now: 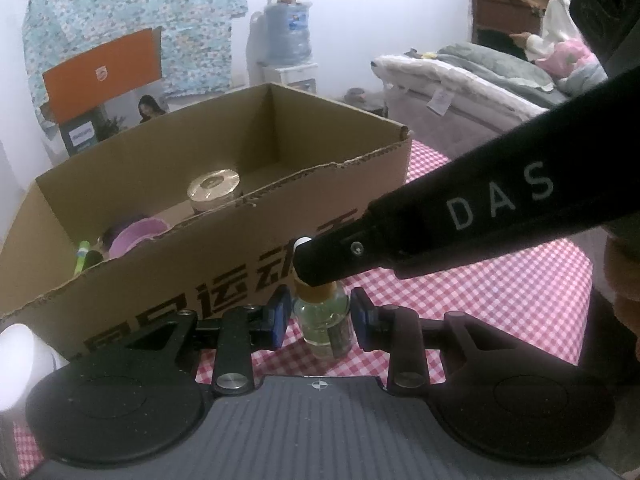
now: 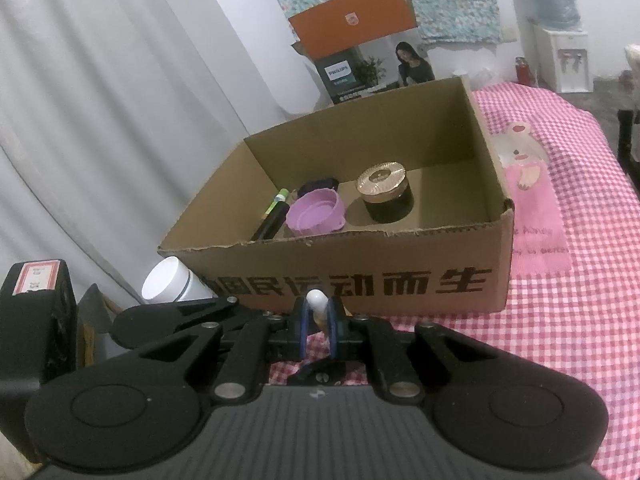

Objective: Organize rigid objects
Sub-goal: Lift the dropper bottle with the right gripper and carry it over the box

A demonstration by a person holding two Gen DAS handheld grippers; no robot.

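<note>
dropper bottle (image 1: 323, 322): small clear glass body, tan collar, white bulb top; stands upright on the red-and-white checked cloth (image 1: 500, 296), just in front of the cardboard box (image 1: 240, 280).

left gripper (image 1: 320, 322): blue pads sit either side of the glass body with a thin gap on each side, so the jaws are slightly apart and not pressing on it.

right gripper (image 2: 318, 320): jaws nearly closed, pinching the white bulb top (image 2: 317, 300) of the dropper between the blue pads. in the left wrist view its black body crosses from the right and covers the bottle's neck.

cardboard box interior: gold-lidded dark jar (image 2: 386, 192) near the middle; purple lid (image 2: 316, 213) beside it to the left, rim up; green-tipped black pen (image 2: 274, 216) leaning at the left wall. white cup (image 2: 172, 282) lies outside the box at its left corner.
</note>
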